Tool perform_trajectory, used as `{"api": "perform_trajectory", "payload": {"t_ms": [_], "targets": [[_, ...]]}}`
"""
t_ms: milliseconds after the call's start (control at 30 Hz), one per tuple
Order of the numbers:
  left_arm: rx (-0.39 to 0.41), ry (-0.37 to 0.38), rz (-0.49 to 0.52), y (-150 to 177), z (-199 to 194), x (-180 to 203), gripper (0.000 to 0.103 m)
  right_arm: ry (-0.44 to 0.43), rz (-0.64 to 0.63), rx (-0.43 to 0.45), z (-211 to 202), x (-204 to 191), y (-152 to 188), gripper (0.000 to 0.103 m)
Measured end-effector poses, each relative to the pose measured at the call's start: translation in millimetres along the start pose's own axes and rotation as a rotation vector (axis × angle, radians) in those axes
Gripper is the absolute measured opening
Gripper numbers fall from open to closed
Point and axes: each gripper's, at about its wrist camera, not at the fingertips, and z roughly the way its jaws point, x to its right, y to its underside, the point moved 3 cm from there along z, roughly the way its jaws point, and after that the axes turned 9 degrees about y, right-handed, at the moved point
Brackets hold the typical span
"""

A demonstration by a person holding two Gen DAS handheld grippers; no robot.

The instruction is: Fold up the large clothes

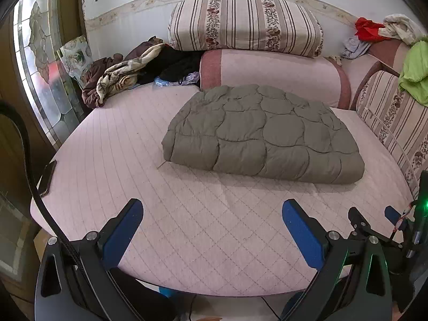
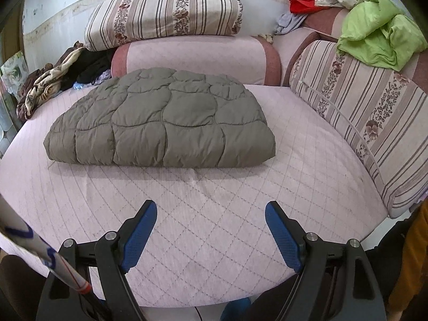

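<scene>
Grey quilted jacket (image 1: 263, 133) lies folded into a thick pad mid-bed on the pink quilted mattress (image 1: 187, 227), at 12 o'clock from both tongs, well apart from them. Left tongs (image 1: 212, 211) spread wide, empty. Right tongs (image 2: 210, 212) likewise spread, empty. Judgement: padded fill, soft, light, springy; slick shell likely to slide. Best hold: the near folded edge at its corners, pinching all layers. No readable labels or writing visible.

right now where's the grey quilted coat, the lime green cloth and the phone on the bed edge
grey quilted coat (image 2: 165, 123): right wrist view, middle of its top panel
lime green cloth (image 2: 379, 40): right wrist view, centre of the bunched fabric
phone (image 1: 48, 178): left wrist view, middle of its dark face
</scene>
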Motion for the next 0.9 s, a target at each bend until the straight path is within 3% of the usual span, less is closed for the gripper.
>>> {"api": "perform_trajectory", "payload": {"t_ms": [567,900], "targets": [[-0.031,0.011,-0.012,2.2,6.1,-2.6,0.103,0.008,-0.009,-0.005,4.6,-3.0,-0.5,0.086],[-0.049,0.073,-0.054,5.6,15.3,-5.9,0.103,0.018,-0.023,-0.02,11.8,-8.7,2.0,0.087]]}}
